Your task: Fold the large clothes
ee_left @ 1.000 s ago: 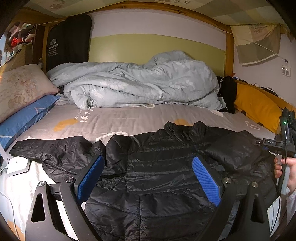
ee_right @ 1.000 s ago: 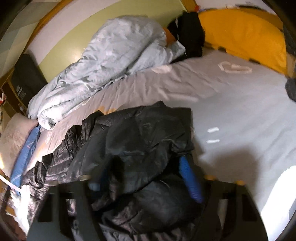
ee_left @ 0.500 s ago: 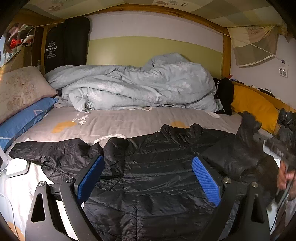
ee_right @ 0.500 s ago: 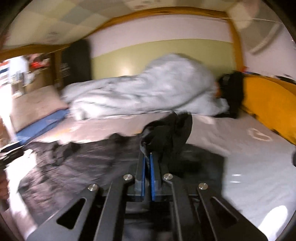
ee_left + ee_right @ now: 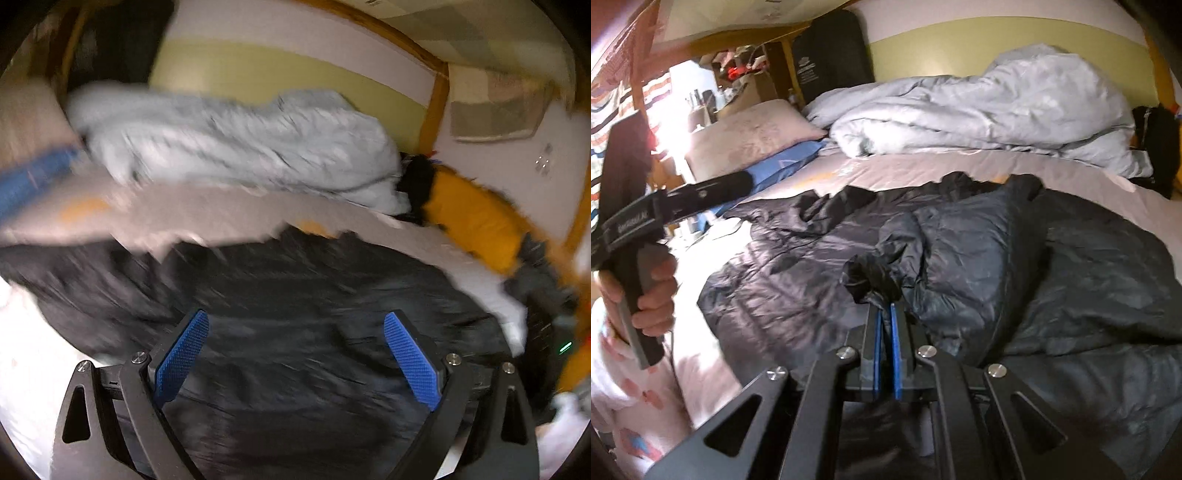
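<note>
The right gripper (image 5: 884,314) pinches a sleeve of the black jacket (image 5: 960,251); above the jacket, the left gripper (image 5: 295,350) gapes wide, empty.

Both wrist views low over bed (image 5: 923,166), facing headboard wall; share jacket (image 5: 295,295).

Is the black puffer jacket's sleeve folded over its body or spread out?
Folded over: the right tool pinches the black quilted sleeve, lying across the jacket's body.
</note>
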Demonstrator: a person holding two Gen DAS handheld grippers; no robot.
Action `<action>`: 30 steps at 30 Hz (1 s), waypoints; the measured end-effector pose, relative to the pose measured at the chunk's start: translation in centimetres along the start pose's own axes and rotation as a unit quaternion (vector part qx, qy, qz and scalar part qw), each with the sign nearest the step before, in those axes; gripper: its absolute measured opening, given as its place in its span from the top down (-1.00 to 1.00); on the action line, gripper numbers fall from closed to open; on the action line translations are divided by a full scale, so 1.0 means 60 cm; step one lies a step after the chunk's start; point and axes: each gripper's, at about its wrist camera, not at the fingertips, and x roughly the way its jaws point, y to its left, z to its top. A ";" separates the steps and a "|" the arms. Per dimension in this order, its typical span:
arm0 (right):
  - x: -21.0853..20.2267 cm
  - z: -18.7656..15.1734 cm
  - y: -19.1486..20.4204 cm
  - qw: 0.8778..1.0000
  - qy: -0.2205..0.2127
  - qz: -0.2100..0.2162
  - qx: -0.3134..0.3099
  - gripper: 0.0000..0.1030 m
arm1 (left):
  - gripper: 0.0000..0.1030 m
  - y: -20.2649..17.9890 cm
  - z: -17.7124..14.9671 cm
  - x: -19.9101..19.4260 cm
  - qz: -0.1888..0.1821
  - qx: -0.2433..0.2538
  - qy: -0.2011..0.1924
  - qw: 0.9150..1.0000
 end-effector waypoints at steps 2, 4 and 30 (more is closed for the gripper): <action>-0.002 -0.009 0.014 1.000 0.004 -0.001 -0.007 0.90 | -0.84 0.013 -0.006 0.016 -0.032 -0.040 0.027 0.998; 0.004 -0.013 0.022 1.000 0.010 -0.001 -0.009 0.74 | -0.75 0.019 -0.013 0.033 -0.041 -0.059 0.053 0.996; -0.165 0.049 -0.171 0.961 -0.094 -0.209 0.153 -0.80 | 0.81 -0.087 -0.054 0.136 -0.004 0.052 0.119 0.992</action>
